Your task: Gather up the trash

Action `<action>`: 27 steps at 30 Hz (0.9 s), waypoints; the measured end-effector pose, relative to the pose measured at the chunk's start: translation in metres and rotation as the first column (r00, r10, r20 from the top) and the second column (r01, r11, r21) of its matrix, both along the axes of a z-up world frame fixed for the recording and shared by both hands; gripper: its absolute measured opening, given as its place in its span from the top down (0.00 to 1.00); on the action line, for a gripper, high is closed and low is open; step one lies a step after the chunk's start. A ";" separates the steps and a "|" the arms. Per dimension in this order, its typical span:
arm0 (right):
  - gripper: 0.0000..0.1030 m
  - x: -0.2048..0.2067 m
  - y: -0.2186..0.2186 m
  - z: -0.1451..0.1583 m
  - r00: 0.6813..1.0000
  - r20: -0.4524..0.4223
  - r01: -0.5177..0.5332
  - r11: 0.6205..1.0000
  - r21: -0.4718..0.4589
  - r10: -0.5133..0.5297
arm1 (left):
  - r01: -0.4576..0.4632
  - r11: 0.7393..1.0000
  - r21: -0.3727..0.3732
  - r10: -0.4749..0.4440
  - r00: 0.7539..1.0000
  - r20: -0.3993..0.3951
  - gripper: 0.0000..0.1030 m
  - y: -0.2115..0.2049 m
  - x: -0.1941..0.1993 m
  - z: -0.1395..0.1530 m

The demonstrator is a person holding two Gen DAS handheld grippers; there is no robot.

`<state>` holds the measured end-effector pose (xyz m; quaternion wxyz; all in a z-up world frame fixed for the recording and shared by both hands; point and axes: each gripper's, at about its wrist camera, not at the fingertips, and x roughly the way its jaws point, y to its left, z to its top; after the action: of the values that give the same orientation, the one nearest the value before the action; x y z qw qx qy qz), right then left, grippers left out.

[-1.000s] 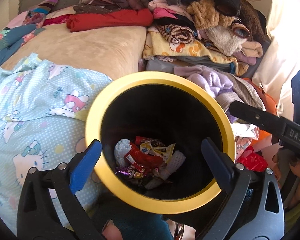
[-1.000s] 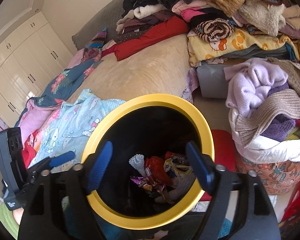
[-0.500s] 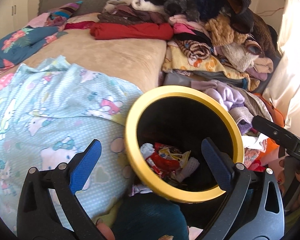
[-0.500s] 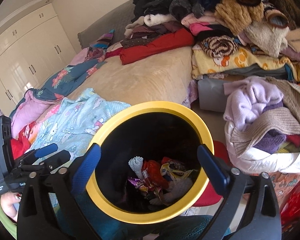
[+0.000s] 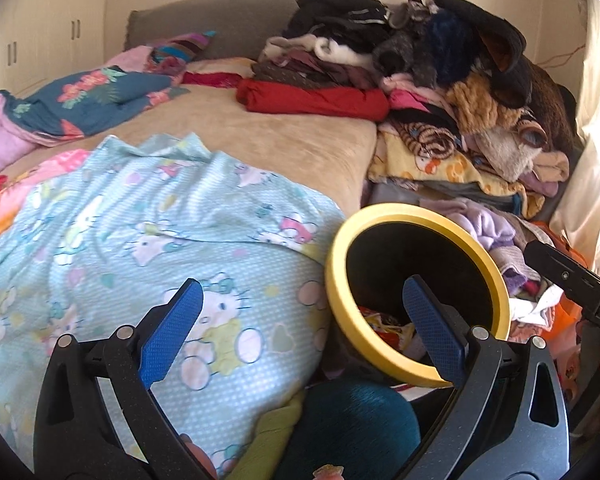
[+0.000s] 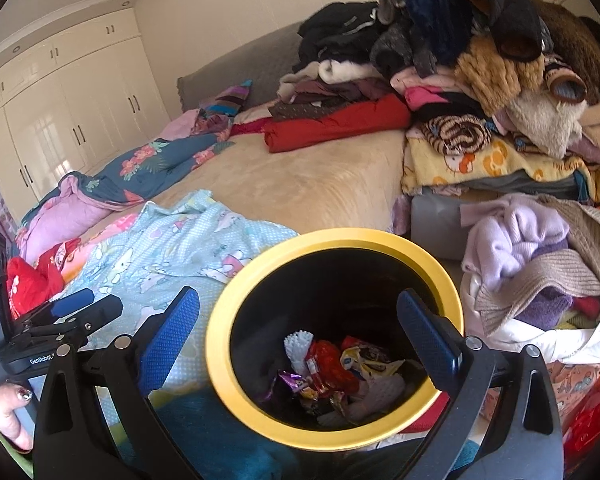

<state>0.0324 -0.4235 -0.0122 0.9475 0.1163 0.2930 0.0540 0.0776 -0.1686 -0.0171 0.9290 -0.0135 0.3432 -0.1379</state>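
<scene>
Right wrist view shows the bin [image 6: 256,424] with wrappers [image 6: 332,372] inside, directly below the right gripper [image 6: 298,340], whose jaws are spread wide and empty, nearer than the left gripper [image 5: 302,326]

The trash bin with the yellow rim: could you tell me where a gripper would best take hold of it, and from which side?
Probably the yellow rim of the trash bin, from above: it is the one exposed edge, the mouth faces up, and open jaws could straddle the wall.

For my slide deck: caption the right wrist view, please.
Open right gripper poised over a yellow-rimmed bin of wrappers beside a cluttered bed.
</scene>
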 end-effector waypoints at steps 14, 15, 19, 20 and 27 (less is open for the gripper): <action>0.06 -0.057 0.061 0.023 0.953 0.301 0.003 0.998 -0.066 0.017 | -0.057 0.998 0.021 0.052 0.982 0.183 0.11 0.045 -0.061 0.021; 0.06 -0.061 0.064 0.023 0.948 0.319 0.012 0.997 -0.071 0.011 | -0.061 0.998 0.021 0.055 0.978 0.201 0.11 0.048 -0.064 0.023; 0.06 -0.075 0.076 0.025 0.925 0.380 0.011 0.997 -0.080 0.021 | -0.082 0.997 0.014 0.076 0.965 0.251 0.11 0.057 -0.076 0.027; 0.06 -0.079 0.080 0.026 0.918 0.396 0.008 0.996 -0.090 0.029 | -0.088 0.996 0.013 0.081 0.961 0.263 0.11 0.058 -0.079 0.027; 0.06 -0.092 0.090 0.017 0.899 0.438 0.056 0.991 -0.121 0.002 | -0.119 0.993 -0.005 0.115 0.945 0.305 0.11 0.067 -0.083 0.028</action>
<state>-0.0599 -0.3332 0.0047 0.9952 0.0431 0.0742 0.0462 -0.0054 -0.1012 0.0110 0.9774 -0.0060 0.1955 -0.0805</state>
